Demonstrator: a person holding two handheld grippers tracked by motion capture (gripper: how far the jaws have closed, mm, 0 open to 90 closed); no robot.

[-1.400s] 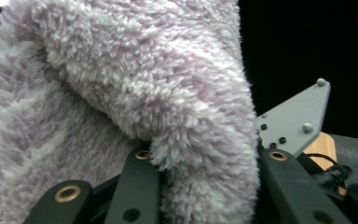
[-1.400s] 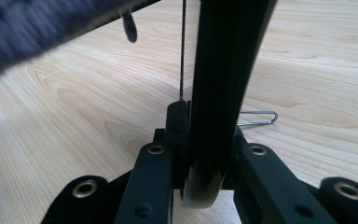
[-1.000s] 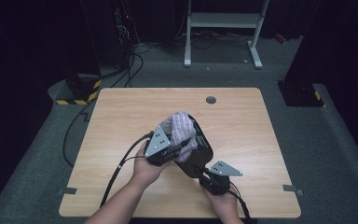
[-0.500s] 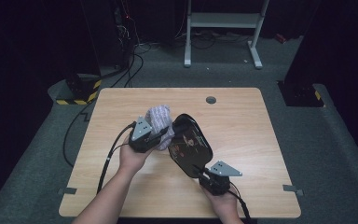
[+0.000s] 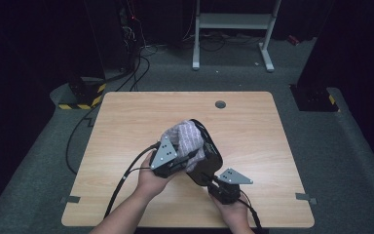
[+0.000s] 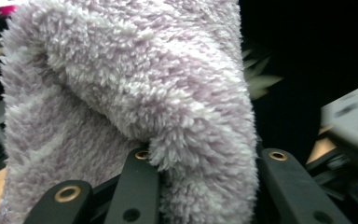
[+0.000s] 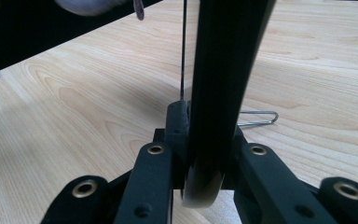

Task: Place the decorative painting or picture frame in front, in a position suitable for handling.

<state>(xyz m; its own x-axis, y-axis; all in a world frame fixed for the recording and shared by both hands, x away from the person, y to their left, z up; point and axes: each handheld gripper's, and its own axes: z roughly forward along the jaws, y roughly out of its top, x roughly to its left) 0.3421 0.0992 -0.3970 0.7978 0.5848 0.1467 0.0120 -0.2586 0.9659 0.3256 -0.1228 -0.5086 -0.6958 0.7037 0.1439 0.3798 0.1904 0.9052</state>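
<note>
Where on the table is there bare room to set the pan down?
The table is bare along its far edge around the round hole, and down its left and right sides. It is crowded near the front middle, where both claws hold the fluffy cloth against the black pan.

The left tongs (image 5: 187,155) carried the fuzzy cloth (image 5: 189,139) out to the left, then back against the black pan (image 5: 205,157)

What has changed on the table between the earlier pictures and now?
The left gripper, shut on the fluffy lilac-and-white cloth, swung out to the left of the flat black object and came back onto it. The right gripper stayed at the near end, clamping that object. The wooden table is as before.
</note>
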